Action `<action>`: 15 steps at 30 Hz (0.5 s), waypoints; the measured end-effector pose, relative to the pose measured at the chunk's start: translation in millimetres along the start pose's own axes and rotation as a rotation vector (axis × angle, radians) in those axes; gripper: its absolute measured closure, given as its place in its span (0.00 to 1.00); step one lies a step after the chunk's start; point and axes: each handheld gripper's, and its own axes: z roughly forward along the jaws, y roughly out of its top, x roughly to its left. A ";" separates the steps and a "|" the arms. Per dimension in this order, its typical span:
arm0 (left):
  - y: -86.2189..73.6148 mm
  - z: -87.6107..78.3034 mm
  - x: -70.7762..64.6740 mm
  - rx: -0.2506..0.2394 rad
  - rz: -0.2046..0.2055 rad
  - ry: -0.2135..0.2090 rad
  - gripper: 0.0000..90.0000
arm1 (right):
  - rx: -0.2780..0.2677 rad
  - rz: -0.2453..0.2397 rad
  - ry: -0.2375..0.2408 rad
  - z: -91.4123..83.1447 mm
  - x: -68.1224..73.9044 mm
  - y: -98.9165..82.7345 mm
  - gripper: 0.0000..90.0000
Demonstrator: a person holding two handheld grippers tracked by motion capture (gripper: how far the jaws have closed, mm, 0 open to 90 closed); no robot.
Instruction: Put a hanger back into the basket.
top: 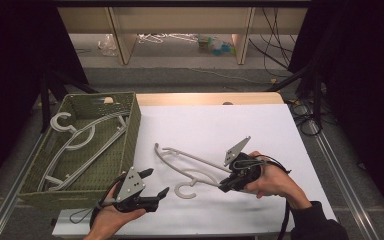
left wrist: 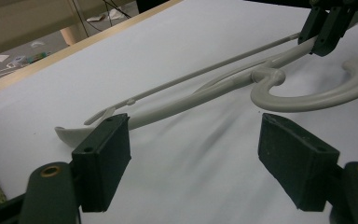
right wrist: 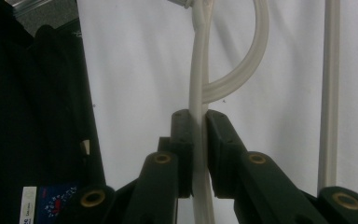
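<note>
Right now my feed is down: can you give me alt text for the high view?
The right gripper is shut on one arm of a pale grey plastic clothes hanger lying on the white table. The left gripper hangs open near the hanger's hook, holding nothing. At the left stands a green woven basket with more grey hangers inside.

A staged recording room, like a lab: black curtains (top: 10, 75) close in both sides, cables (top: 280, 45) trail over the bare grey floor (top: 180, 75), and a white-covered desk (top: 220, 125) stands before plain wooden shelving (top: 180, 20).
</note>
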 end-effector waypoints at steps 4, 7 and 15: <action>3.4 0.7 -4.6 -0.006 0.024 -0.016 0.28 | 0.005 -0.004 0.009 -1.1 3.7 -1.0 0.91; 4.9 2.9 -3.7 0.005 0.046 -0.015 0.28 | 0.002 -0.006 0.006 -2.3 6.1 -1.5 0.91; 8.7 14.5 -0.8 0.030 0.048 -0.026 0.29 | -0.006 -0.027 0.024 -6.9 9.5 -1.7 0.92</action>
